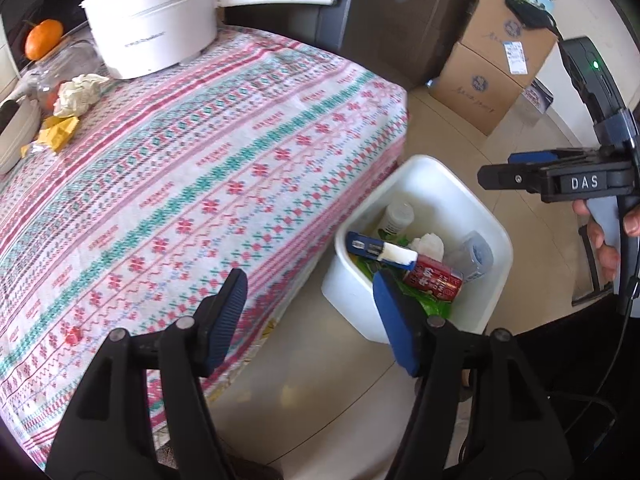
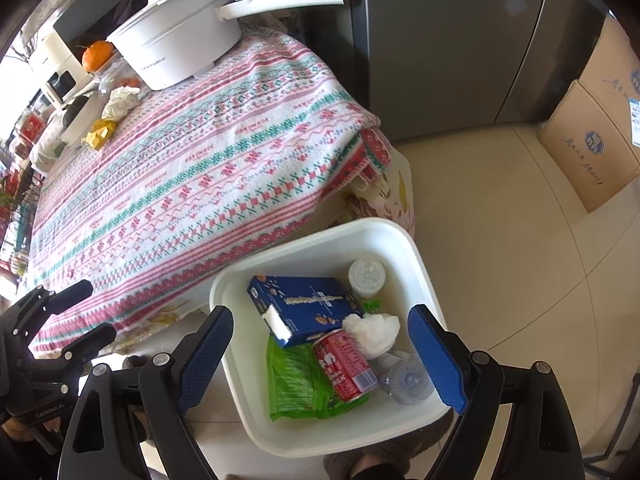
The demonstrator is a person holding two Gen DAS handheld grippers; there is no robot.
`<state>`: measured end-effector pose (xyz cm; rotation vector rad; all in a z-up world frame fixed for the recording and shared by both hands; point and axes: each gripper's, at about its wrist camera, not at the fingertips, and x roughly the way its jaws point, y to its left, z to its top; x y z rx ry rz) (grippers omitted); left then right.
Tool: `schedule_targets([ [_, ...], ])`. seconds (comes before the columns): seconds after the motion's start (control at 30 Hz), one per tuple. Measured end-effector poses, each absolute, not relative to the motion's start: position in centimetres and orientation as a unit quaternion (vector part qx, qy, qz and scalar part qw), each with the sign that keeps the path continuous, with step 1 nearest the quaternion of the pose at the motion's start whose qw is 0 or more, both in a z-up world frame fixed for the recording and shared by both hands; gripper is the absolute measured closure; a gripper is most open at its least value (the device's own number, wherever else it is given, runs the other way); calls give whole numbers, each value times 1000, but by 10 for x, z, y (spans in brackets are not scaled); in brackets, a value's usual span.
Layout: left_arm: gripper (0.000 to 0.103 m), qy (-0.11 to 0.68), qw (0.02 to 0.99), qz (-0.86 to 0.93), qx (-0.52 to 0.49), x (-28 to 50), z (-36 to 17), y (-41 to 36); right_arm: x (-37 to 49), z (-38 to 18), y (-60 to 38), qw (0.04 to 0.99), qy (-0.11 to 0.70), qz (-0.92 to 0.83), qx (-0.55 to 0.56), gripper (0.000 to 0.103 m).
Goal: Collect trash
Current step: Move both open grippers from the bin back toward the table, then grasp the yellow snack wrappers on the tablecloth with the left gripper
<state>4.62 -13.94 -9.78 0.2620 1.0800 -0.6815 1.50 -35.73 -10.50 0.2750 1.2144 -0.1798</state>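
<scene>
Over the white square plastic bin (image 2: 240, 280) both our grippers, left (image 1: 310, 286) and right (image 2: 320, 322), hang released and empty; leftover crumpled tissue (image 1: 78, 94) sits far off, so reaching risks bumping the white pot (image 1: 152, 24).

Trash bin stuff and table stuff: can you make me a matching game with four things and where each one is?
Things:
1. red can
2. orange
3. crumpled paper
4. cardboard boxes

Places:
A. on the patterned tablecloth, in front of the white pot
B. on the floor by the wall
C. inside the white bin
D. at the far end of the table, beside the pot

Pairs: 1-C, 2-D, 3-A, 4-B
</scene>
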Motion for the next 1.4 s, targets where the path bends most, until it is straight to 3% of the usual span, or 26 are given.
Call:
schedule_targets([
  [0.37, 23, 493, 841, -214, 60, 112, -78, -58, 55, -91, -313, 825, 549, -56, 122, 13],
  [0.73, 22, 451, 884, -99, -73, 218, -94, 32, 103, -91, -269, 838, 530, -42, 124, 13],
  [1.03, 25, 442, 879, -74, -166, 293, -121, 37, 126, -99, -255, 835, 534, -40, 123, 13],
  [1.13, 31, 446, 876, -69, -170, 313, -129, 30, 133, -99, -255, 841, 527, -50, 114, 13],
  [1.23, 44, 453, 872, -59, -173, 329, -136, 28, 139, -101, -254, 843, 524, -55, 111, 13],
  [1.33, 73, 470, 860, -57, -191, 341, -147, 30, 144, -103, -252, 844, 522, -62, 108, 13],
  [1.37, 90, 476, 854, -63, -201, 343, -151, 32, 145, -103, -251, 844, 521, -63, 107, 13],
  [1.4, 92, 478, 851, -64, -208, 343, -153, 35, 147, -104, -249, 845, 521, -63, 106, 13],
])
